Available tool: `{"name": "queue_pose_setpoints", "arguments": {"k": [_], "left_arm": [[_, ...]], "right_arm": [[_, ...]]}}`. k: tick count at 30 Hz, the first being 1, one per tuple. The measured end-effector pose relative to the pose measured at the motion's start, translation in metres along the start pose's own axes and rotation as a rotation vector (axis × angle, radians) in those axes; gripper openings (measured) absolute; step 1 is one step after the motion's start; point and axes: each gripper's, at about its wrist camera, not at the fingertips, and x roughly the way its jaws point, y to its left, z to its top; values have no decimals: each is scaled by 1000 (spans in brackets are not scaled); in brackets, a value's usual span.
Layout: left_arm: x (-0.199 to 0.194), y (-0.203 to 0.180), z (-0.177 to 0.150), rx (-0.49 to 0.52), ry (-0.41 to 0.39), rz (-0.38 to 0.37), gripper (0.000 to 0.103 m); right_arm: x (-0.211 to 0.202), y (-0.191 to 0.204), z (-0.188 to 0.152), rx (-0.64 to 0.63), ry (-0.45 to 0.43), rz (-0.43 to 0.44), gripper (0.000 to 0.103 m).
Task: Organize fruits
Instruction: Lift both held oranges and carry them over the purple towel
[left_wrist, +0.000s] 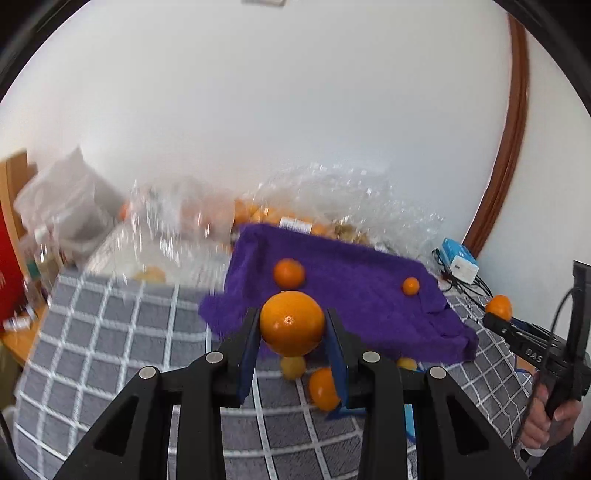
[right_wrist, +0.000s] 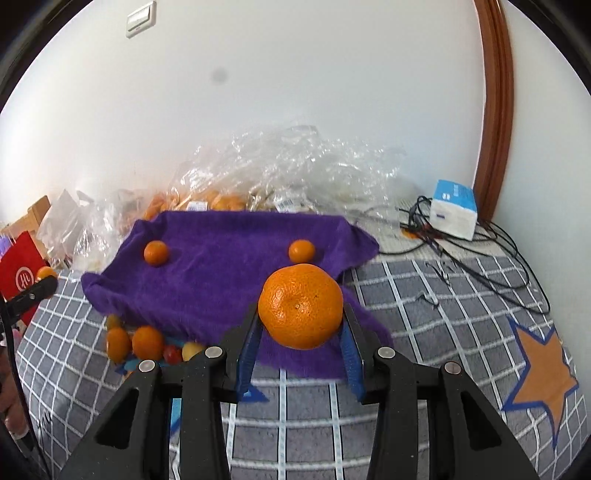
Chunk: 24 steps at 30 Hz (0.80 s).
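My left gripper (left_wrist: 291, 325) is shut on a smooth orange (left_wrist: 291, 322), held above the near edge of a purple towel (left_wrist: 351, 280). My right gripper (right_wrist: 300, 317) is shut on a dimpled mandarin (right_wrist: 300, 305), held over the towel's (right_wrist: 229, 266) near right edge. Two small oranges lie on the towel, one to the left (right_wrist: 156, 252) and one to the right (right_wrist: 301, 250). Several small fruits (right_wrist: 147, 341) lie on the checked cloth at the towel's near left edge. The right gripper with its mandarin also shows in the left wrist view (left_wrist: 499, 308).
A grey checked cloth (right_wrist: 424, 295) covers the surface. Clear plastic bags with more oranges (right_wrist: 258, 177) pile up behind the towel. A blue-and-white box (right_wrist: 453, 208) with black cables sits at the back right. A red bag (right_wrist: 20, 271) stands at the left. An orange star patch (right_wrist: 543, 376) is on the cloth.
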Motion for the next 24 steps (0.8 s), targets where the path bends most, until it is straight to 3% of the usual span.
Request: {"name": "queue_pose_setpoints", "arguments": {"k": [8,15,24], "left_arm": [[21,-12,39,32,-37,84,33],[62,-6,49,-10,29,105,33],[106,-11,53,-21,90,126,33]], "right_arm": [[23,10,32,-20,-21,-18,41],[44,10,46,6,-20,13,41],[83,-2,49,16,34,-18,41]]}}
